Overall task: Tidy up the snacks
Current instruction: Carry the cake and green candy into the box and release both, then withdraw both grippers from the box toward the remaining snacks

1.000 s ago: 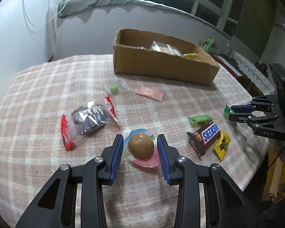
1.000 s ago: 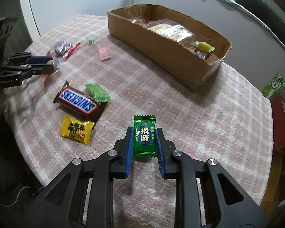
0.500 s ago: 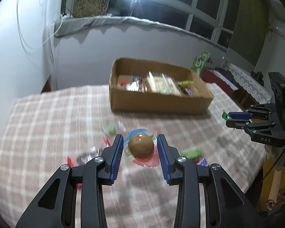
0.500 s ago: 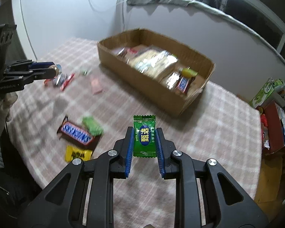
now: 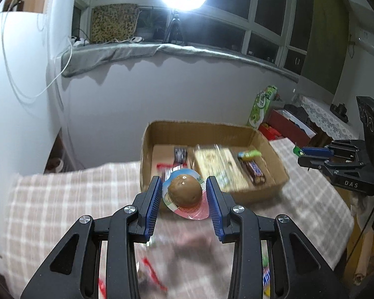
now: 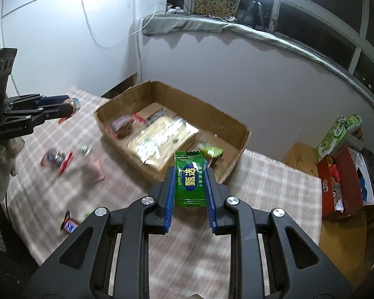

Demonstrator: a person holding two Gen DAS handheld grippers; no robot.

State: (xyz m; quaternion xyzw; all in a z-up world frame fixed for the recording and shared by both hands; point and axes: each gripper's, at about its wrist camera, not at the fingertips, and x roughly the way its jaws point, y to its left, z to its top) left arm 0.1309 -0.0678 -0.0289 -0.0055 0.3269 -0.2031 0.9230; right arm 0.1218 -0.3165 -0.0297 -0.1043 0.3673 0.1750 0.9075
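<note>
**Both tongs loaded, box ahead**

The left tongs (image 5: 184, 194) clamp a round brown snack in clear plastic wrap (image 5: 185, 191); the right tongs (image 6: 190, 186) clamp a green foil candy packet (image 6: 190, 179). The open brown cardboard box (image 5: 147, 154) lies just ahead of both, its long axis crosswise, with neither clearly nearer.

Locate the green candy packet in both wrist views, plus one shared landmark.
Left wrist: green candy packet is a sliver at far right, pinched in the right gripper, past the box's right end.
Right wrist: green candy packet fills lower centre, upright between the blue fingers, in front of the box's near corner.
Shared landmark: cardboard box.
</note>
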